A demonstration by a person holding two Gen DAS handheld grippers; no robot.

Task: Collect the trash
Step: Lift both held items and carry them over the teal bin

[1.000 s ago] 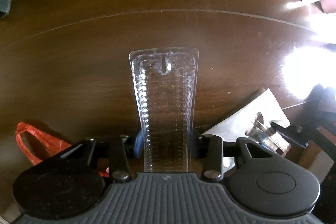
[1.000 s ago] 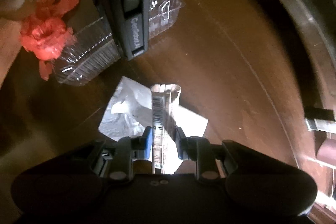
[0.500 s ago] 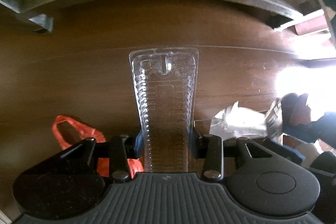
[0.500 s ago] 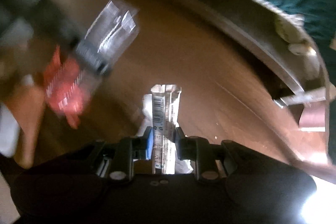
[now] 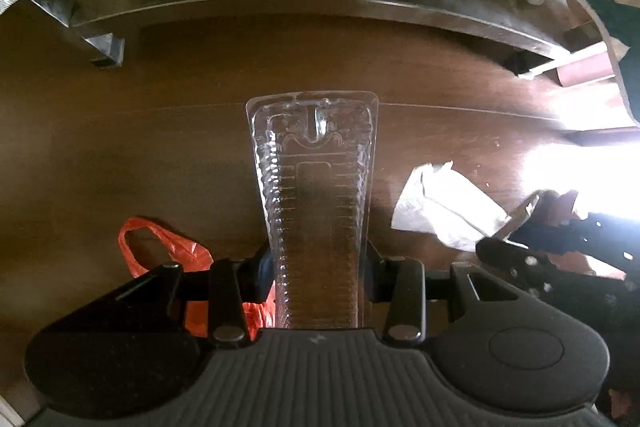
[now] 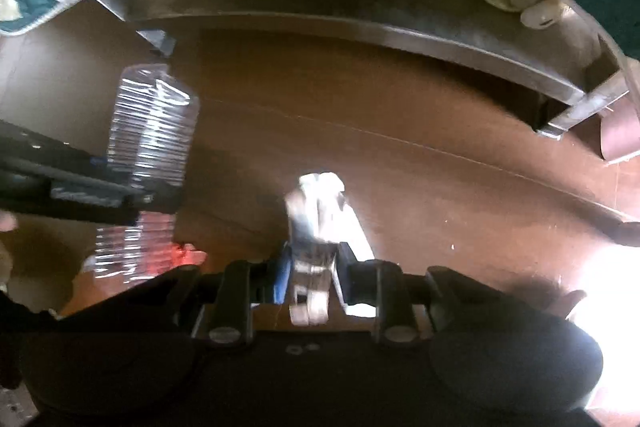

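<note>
Left wrist view shows the clear blister pack (image 5: 316, 211) clamped between the left gripper (image 5: 316, 267) fingers above the tabletop (image 5: 120, 147), the right gripper (image 6: 312, 267) fingers easing apart round a silvery wrapper (image 6: 314, 227); next, I'd judge, both need carrying to a bin.

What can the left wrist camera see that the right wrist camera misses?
Only the left wrist view shows the whole orange plastic bag lying on the table, and the moulded hang-tab end of the clear plastic blister tray gripped by the left gripper.

Only the right wrist view shows the silvery wrapper between the fingers of the right gripper, whose jaws are opening.

Both show the brown wooden table, its metal rim, the teal carpet beyond, the crumpled white paper, and each other's gripper at the frame edge.
</note>
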